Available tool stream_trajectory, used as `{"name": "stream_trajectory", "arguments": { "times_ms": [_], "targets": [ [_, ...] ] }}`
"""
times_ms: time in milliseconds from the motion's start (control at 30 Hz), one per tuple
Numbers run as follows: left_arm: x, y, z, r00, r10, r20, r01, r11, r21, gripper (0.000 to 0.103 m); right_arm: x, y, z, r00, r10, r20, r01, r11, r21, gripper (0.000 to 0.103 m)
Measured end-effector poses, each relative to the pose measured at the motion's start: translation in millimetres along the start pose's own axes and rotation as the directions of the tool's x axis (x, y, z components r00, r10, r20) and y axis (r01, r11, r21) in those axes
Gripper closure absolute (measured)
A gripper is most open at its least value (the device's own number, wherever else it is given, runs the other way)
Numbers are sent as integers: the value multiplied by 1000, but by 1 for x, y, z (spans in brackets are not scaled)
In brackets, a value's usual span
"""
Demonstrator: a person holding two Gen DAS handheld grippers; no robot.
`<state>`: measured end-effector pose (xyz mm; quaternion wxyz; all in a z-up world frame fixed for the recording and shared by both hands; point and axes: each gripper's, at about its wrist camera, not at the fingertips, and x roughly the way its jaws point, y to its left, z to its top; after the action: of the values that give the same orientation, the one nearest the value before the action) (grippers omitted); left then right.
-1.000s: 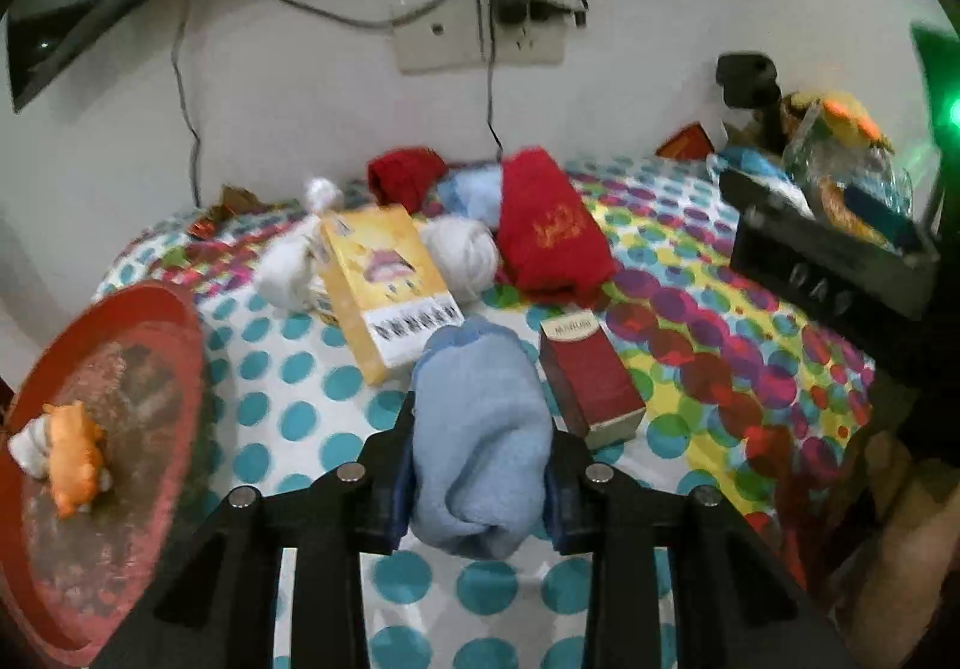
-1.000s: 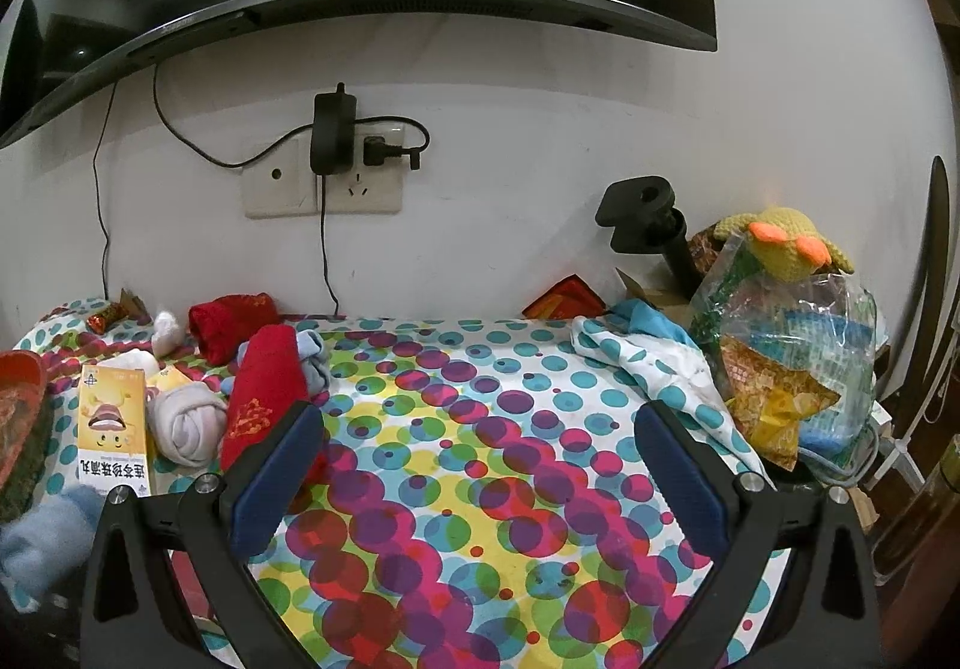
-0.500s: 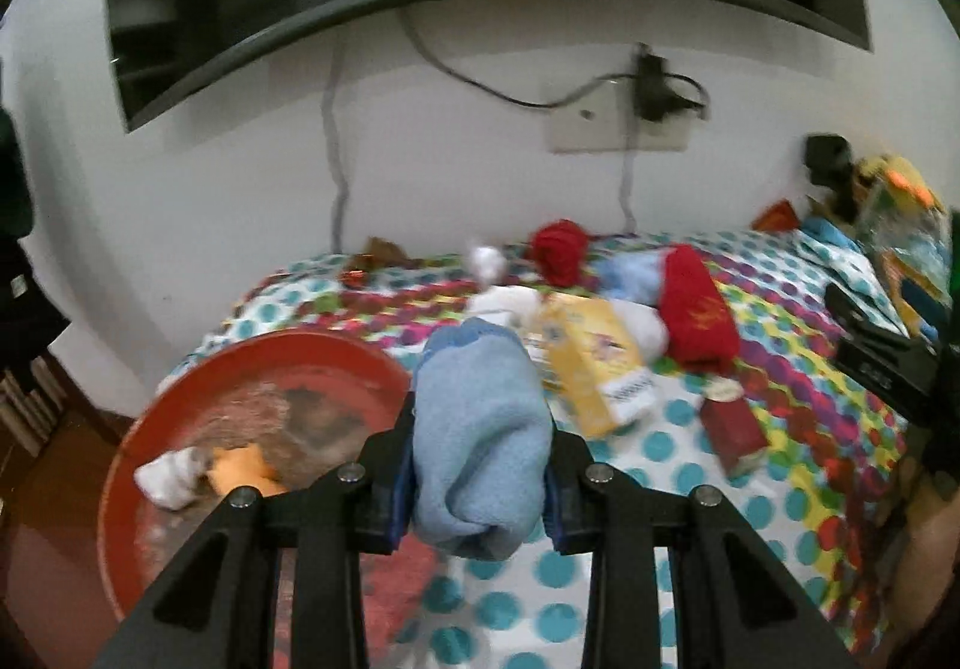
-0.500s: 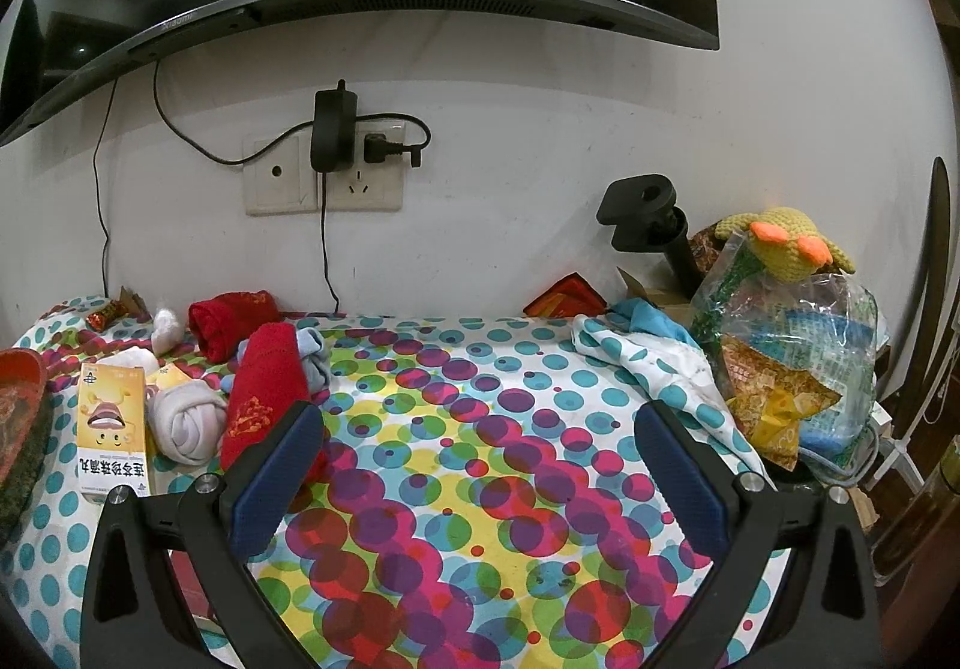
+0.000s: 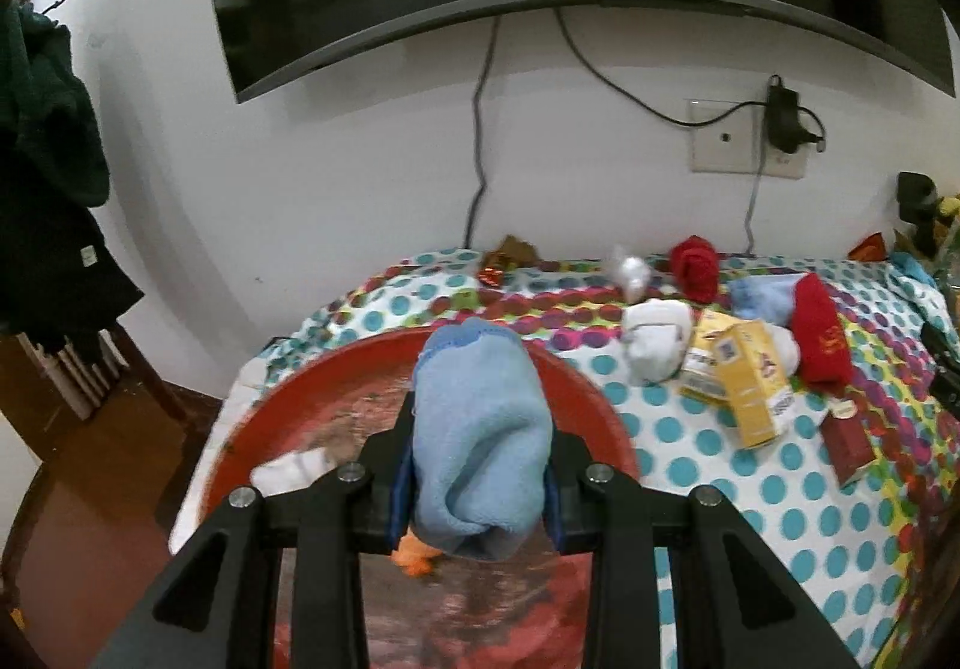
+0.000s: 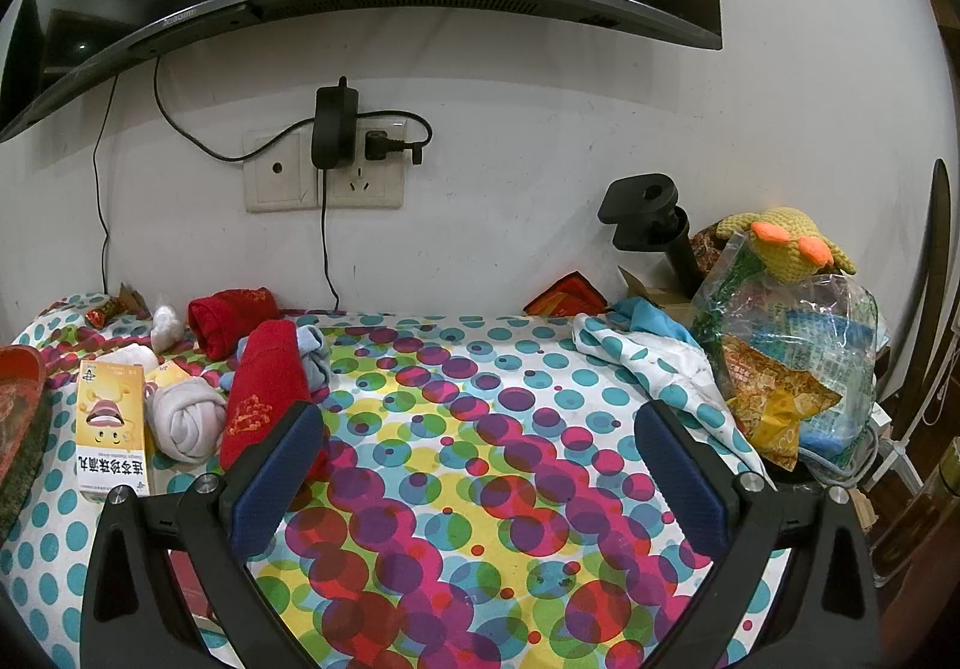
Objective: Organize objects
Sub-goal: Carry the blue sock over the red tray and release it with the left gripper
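My left gripper (image 5: 480, 480) is shut on a rolled light blue sock (image 5: 483, 429) and holds it above the round red tray (image 5: 588, 399) at the table's left end. A white sock (image 5: 294, 468) and an orange item (image 5: 414, 558) lie in the tray, partly hidden by the gripper. My right gripper (image 6: 480, 465) is open and empty above the dotted tablecloth. Left of it lie a red rolled cloth (image 6: 264, 387), a white sock ball (image 6: 183, 417), a yellow box (image 6: 111, 423), another red roll (image 6: 231, 312) and a blue sock (image 6: 312, 348).
A dark red box (image 5: 846, 444) lies by the yellow boxes (image 5: 744, 381). A plastic bag of snacks (image 6: 792, 363) with a knitted yellow toy (image 6: 786, 243) stands at the right end. A black clamp (image 6: 651, 219) and wall socket with cables (image 6: 336, 159) are behind.
My left gripper has swung left with the blue sock, from over the dotted cloth to above the red tray. The right gripper has stayed in place, open.
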<state>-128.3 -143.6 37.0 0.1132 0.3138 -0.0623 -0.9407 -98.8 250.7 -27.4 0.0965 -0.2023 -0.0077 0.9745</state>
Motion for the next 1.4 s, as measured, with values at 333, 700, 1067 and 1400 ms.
{"name": "stream_trajectory", "arguments": {
  "times_ms": [333, 700, 1067, 1400],
  "targets": [
    [16, 44, -9, 996, 78, -41, -79, 997, -22, 70, 0, 1, 1, 1000, -2, -1, 2, 1000, 1, 0],
    [43, 97, -9, 988, 119, -95, -129, 986, -109, 70, 1, 1, -1, 1000, -3, -2, 3, 1000, -5, 0],
    [86, 140, -8, 977, 120, -177, -159, 961, -227, 70, 1, 2, 0, 1000, -3, -3, 3, 1000, -6, 0],
    [135, 134, -4, 968, 110, -226, -163, 960, -228, 69, 1, 1, -1, 1000, -4, 0, 4, 1000, -4, 0]
  ]
}}
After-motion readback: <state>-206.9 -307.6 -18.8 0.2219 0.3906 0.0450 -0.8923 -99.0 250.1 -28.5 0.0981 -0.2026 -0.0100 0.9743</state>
